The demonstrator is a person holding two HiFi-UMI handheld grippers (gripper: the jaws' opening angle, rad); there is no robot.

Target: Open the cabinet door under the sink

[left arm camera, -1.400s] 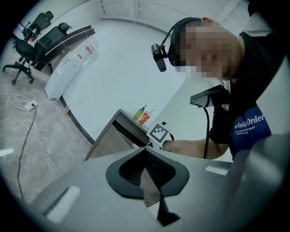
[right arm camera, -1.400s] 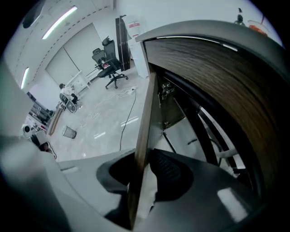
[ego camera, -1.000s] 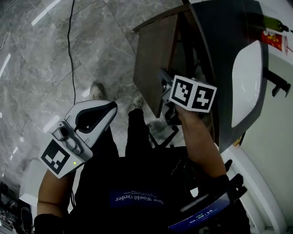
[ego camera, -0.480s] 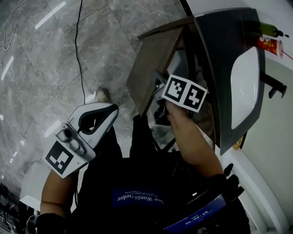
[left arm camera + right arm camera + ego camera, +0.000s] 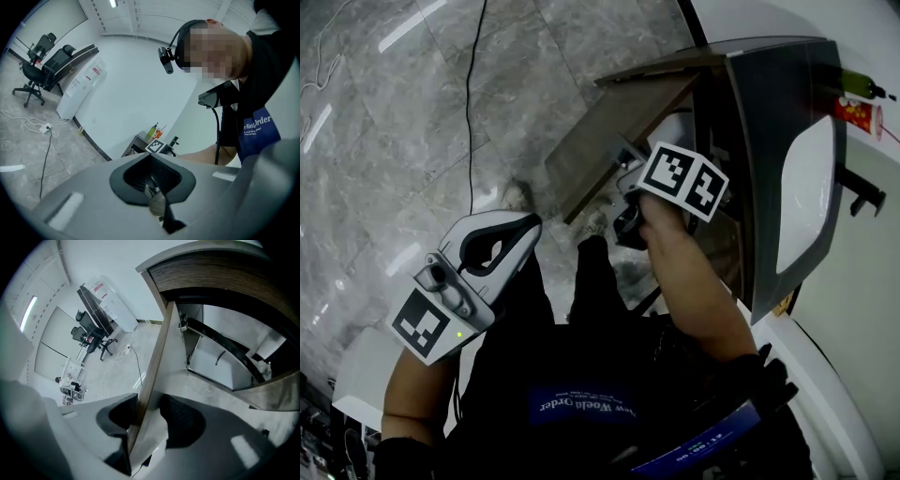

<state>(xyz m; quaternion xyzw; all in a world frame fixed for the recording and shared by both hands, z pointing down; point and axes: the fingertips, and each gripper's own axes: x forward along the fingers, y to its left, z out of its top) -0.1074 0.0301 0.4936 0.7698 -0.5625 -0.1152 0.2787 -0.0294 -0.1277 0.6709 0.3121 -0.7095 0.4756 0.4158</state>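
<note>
Right gripper [image 5: 150,418]: your jaws straddle the free edge of the cabinet door [image 5: 609,127], one pad on the wood face and one on the pale inner face. They have just been opening, so the pinch looks loosened rather than pressing.
Right hand [image 5: 661,225]: it reaches forward and steeply down at the front of the cabinet, with the marker cube turned up toward your head.
Left gripper [image 5: 153,185]: its jaws are together with nothing between them. You carry it at your left side, well apart from the door, and it takes no part in the job.
What has changed: over the last second the door has swung further out. Its free edge now stands out over the floor [image 5: 403,141], much further from the cabinet front than it was, and your right gripper has travelled with it.
Task's thing: the door hangs from the cabinet's front edge below the sink [image 5: 806,187] and stands well open. The cabinet interior [image 5: 220,357] shows plainly past it.
What that means: the opening itself looks as good as done, and the slackening jaws suggest you are about to let go.
Watch for: draw the right gripper straight back off the edge, so a pad does not drag the door shut.
</note>
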